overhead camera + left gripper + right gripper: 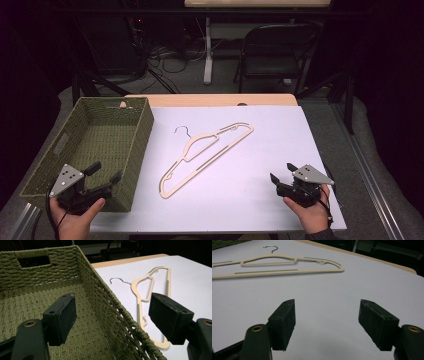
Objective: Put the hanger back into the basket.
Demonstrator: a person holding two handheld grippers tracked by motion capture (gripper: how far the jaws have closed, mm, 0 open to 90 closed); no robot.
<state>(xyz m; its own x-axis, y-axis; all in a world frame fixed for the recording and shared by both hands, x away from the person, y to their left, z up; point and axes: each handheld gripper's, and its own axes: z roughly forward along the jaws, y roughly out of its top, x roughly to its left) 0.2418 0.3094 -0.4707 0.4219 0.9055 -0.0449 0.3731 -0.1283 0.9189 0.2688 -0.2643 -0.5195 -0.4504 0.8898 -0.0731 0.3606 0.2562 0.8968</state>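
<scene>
A cream plastic hanger (205, 155) with a metal hook lies flat and diagonal on the white sheet (260, 150). Left of it stands a green woven basket (60, 160), nothing inside it. My left gripper (105, 172) hovers over the basket's near right corner, jaws open and bare; in the left gripper view its jaws straddle the basket's right wall (117, 312), with the hanger (150, 292) beyond. My right gripper (283, 171) rests low over the sheet at the front right, open and holding nothing; the hanger (277, 263) lies well ahead of it in the right gripper view.
The wooden table edge (210, 99) shows behind the sheet. A folding chair (280, 47), cables and a table leg stand on the floor beyond. Metal rails run along both sides of the table. Bare sheet lies between the hanger and the right gripper.
</scene>
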